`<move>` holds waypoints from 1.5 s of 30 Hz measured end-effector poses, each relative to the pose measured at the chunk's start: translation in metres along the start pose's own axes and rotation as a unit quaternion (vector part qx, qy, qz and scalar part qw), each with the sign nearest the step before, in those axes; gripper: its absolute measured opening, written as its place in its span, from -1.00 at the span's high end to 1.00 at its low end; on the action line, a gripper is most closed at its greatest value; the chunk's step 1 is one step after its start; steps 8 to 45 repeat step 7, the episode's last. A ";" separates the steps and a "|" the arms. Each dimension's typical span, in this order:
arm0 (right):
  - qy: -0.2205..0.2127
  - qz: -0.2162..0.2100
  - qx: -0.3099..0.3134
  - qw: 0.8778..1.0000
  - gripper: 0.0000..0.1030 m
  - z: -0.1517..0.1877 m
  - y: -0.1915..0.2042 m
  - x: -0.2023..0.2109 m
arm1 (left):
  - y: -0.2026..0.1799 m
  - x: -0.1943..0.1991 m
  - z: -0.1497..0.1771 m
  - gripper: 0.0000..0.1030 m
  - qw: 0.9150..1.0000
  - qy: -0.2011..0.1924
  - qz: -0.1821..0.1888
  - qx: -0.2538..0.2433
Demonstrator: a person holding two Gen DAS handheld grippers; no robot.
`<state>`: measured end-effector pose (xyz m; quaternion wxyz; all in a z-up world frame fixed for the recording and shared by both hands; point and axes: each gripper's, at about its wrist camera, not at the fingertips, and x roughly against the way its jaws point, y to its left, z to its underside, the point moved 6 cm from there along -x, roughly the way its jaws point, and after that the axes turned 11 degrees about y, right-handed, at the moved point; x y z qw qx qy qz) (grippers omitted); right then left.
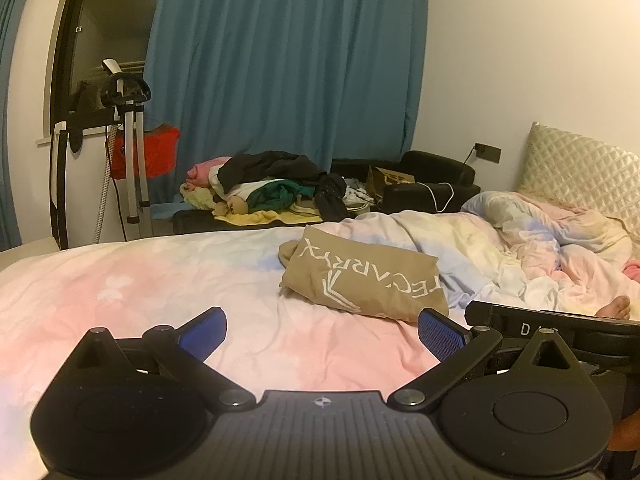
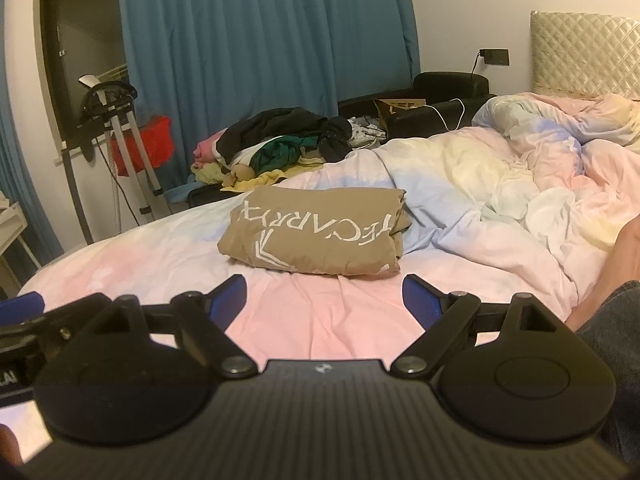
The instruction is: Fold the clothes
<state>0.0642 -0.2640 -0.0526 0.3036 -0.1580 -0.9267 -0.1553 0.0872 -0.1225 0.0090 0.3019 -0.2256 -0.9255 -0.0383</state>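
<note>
A tan garment (image 1: 360,276) (image 2: 320,236) with white lettering lies folded into a compact rectangle on the pink bed sheet (image 1: 140,292) (image 2: 320,320). My left gripper (image 1: 322,334) hovers open over the sheet, short of the garment and to its left, nothing between its blue pads (image 1: 438,334). My right gripper (image 2: 324,300) is open too, just in front of the garment's near edge, blue pads (image 2: 418,298) wide apart and empty. The right gripper's black body (image 1: 560,328) shows at the left wrist view's right edge.
A rumpled pastel duvet (image 1: 520,248) (image 2: 520,184) fills the bed's right side. A pile of unfolded clothes (image 1: 276,184) (image 2: 280,140) lies beyond the bed by the blue curtain (image 2: 260,40). A tripod stand (image 1: 128,152) stands at left. A person's foot (image 1: 614,308) and leg (image 2: 616,264) rest at right.
</note>
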 end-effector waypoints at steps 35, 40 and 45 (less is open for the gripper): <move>-0.001 -0.001 0.001 1.000 -0.68 0.006 0.001 0.003 | 0.000 -0.001 0.001 -0.99 1.000 -0.003 0.000 0.004; -0.001 -0.001 0.001 1.000 -0.68 0.006 0.001 0.003 | 0.000 -0.001 0.001 -0.99 1.000 -0.003 0.000 0.004; -0.001 -0.001 0.001 1.000 -0.68 0.006 0.001 0.003 | 0.000 -0.001 0.001 -0.99 1.000 -0.003 0.000 0.004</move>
